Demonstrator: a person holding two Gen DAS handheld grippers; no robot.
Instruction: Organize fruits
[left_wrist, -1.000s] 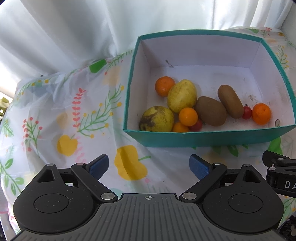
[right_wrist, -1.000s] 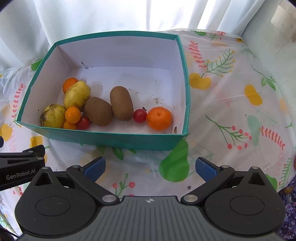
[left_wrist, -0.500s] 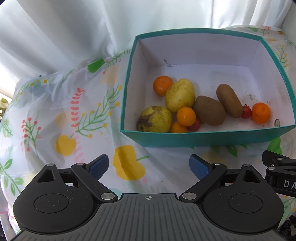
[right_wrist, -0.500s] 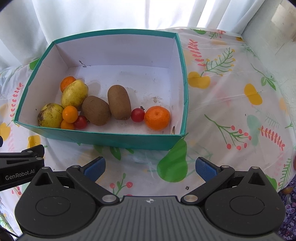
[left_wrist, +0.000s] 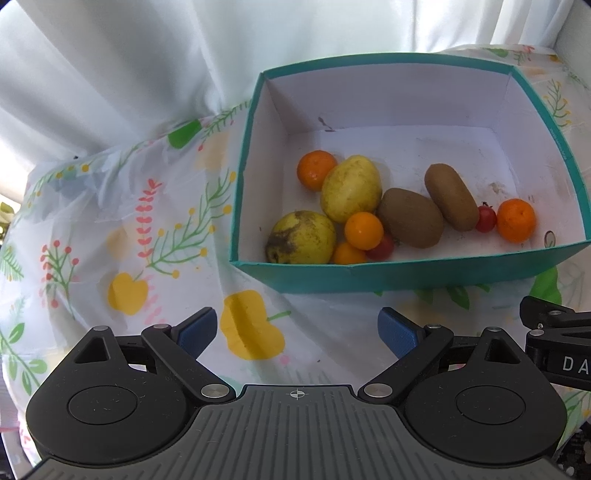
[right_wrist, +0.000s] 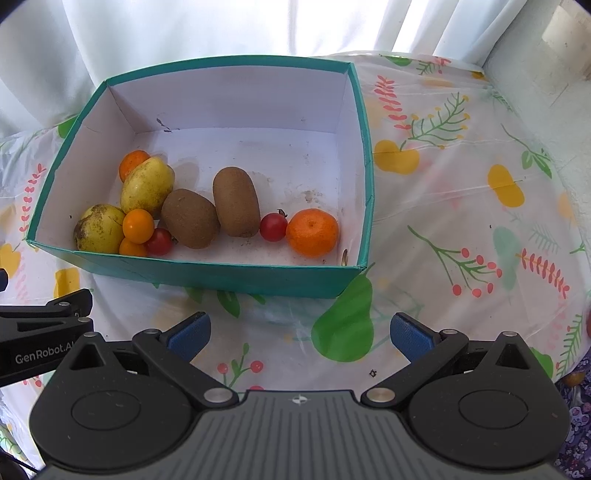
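A teal box (left_wrist: 406, 273) (right_wrist: 236, 275) with a white inside holds all the fruit: two kiwis (left_wrist: 410, 218) (right_wrist: 236, 201), two yellow-green fruits (left_wrist: 351, 188) (right_wrist: 99, 228), several small oranges (left_wrist: 516, 220) (right_wrist: 312, 232) and two cherry tomatoes (left_wrist: 485, 218) (right_wrist: 273, 227). My left gripper (left_wrist: 297, 332) is open and empty, in front of the box's near wall. My right gripper (right_wrist: 299, 332) is open and empty, also in front of the near wall. Each gripper's edge shows in the other's view.
The table wears a white cloth (left_wrist: 110, 229) (right_wrist: 461, 206) printed with fruit and leaves. A white curtain (left_wrist: 147, 55) hangs behind the box. A pale wall (right_wrist: 546, 85) stands at the right. The cloth drops off at the left edge.
Both views have shifted slightly, so the box sits a little further left in each. Nothing was taken hold of or let go. The fruit has not moved.
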